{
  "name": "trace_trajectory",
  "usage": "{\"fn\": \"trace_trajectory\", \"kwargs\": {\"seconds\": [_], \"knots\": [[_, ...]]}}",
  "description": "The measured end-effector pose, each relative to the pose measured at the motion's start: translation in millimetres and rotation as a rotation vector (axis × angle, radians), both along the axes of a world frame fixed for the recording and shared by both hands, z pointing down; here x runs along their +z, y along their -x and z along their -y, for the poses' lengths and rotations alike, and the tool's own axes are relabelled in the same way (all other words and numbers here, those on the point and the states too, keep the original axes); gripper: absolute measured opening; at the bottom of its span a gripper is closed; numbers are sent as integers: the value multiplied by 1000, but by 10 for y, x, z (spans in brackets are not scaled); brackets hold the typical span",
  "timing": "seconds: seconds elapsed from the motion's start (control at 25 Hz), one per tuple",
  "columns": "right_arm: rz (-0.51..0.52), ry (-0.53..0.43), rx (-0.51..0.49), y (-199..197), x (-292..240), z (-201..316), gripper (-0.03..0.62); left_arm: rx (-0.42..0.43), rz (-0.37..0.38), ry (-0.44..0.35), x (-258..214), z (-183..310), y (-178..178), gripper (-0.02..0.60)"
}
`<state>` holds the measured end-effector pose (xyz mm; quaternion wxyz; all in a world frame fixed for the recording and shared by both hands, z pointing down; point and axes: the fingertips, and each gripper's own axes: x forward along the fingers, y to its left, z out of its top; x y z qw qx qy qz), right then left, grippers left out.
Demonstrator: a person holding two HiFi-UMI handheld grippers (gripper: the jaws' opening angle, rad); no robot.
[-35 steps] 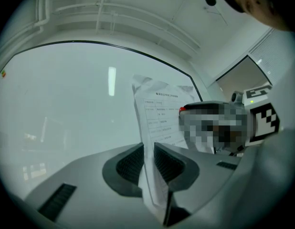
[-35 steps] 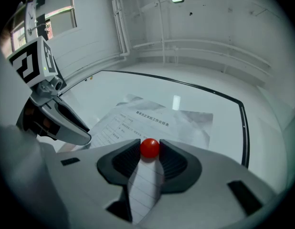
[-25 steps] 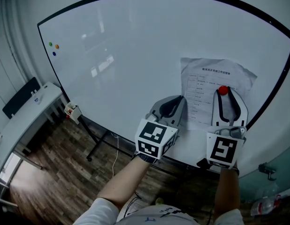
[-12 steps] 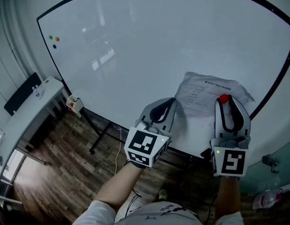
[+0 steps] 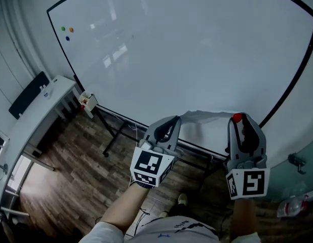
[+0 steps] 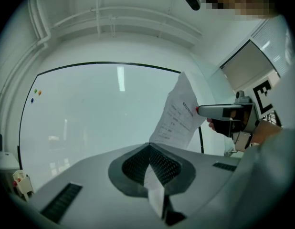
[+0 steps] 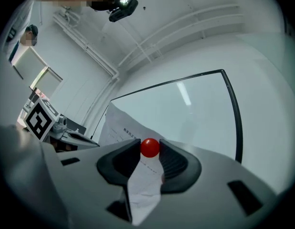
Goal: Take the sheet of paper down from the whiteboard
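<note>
The printed sheet of paper (image 5: 207,116) is off the whiteboard (image 5: 187,49) and hangs in the air between my two grippers, seen nearly edge-on in the head view. My left gripper (image 5: 169,123) is shut on the sheet's left corner; in the left gripper view a strip of the paper (image 6: 154,190) runs between the jaws. My right gripper (image 5: 238,119) is shut on a round red magnet (image 7: 149,147), and the paper (image 7: 142,185) passes between its jaws under the magnet. The left gripper view shows the sheet (image 6: 178,113) standing up toward the right gripper (image 6: 219,111).
Three small coloured magnets (image 5: 66,31) sit at the whiteboard's top left. A white desk (image 5: 40,115) stands at the left, a small box (image 5: 86,101) hangs at the board's lower left corner, and the board's stand legs (image 5: 113,138) rest on the wooden floor.
The sheet has come off the board. Both grippers moved down and back from the whiteboard with it, and the paper now lies almost flat between them.
</note>
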<state>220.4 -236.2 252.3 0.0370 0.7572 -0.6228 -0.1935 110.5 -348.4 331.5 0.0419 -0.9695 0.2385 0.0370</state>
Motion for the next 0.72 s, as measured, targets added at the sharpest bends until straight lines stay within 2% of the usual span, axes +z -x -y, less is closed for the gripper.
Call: {"fn": "trace_trajectory", "kwargs": {"seconds": [0.16,0.48,0.72], "knots": [[60,19,-10,83,116,-134,130,-25,14,27,88,-86,218,12],[155,14,-11,252,354,-480,130,-55,61,-6,240,-414,521,12],[169,25,-4,302,411,-578,130,-65,66,-5,221,-489,669,12]]}}
